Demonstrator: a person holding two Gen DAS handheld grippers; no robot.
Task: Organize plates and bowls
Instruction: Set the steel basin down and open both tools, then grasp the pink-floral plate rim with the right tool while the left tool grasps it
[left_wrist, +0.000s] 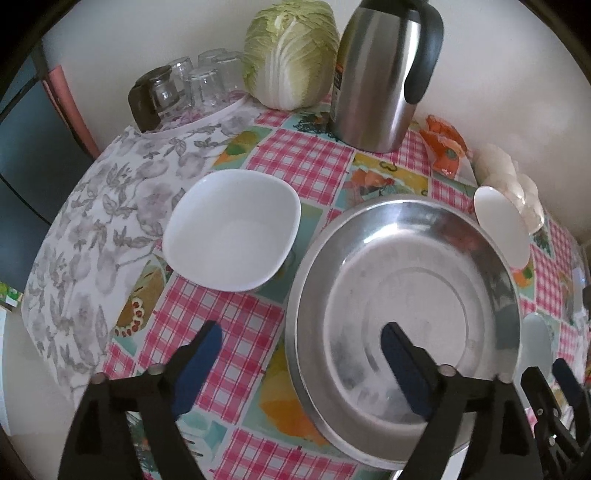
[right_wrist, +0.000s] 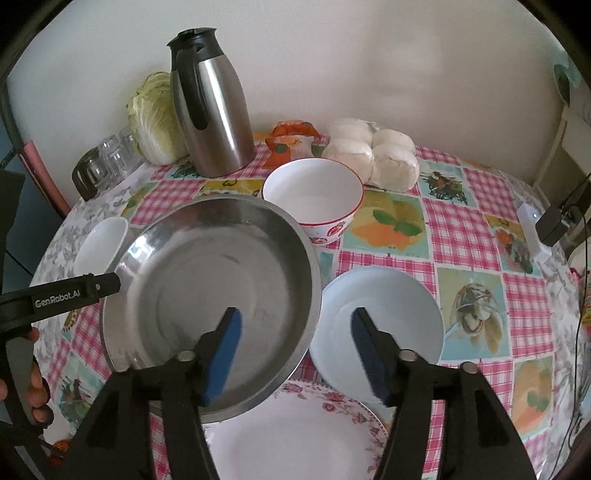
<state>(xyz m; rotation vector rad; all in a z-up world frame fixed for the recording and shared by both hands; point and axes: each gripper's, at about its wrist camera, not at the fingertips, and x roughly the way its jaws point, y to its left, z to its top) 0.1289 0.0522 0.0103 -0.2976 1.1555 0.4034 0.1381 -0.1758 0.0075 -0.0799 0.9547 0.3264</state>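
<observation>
A large steel basin (left_wrist: 406, 295) (right_wrist: 210, 295) lies on the checked tablecloth, its near edge over a floral plate (right_wrist: 295, 435). My left gripper (left_wrist: 301, 350) is open and straddles the basin's left rim, one blue pad inside and one outside, neither pressing. My right gripper (right_wrist: 297, 332) is open over the basin's right rim, with one pad above the basin and the other above a pale blue plate (right_wrist: 380, 321). A white square bowl (left_wrist: 232, 229) (right_wrist: 101, 243) sits left of the basin. A red-rimmed bowl (right_wrist: 314, 195) (left_wrist: 500, 229) stands behind it.
A steel thermos jug (left_wrist: 380, 74) (right_wrist: 210, 110), a cabbage (left_wrist: 291, 55), upturned glasses (left_wrist: 192, 85), an orange packet (right_wrist: 291, 140) and a bag of white buns (right_wrist: 373, 155) line the back by the wall. A hand (right_wrist: 33, 369) holds the left gripper. Cables and a white box (right_wrist: 532, 229) lie at the right.
</observation>
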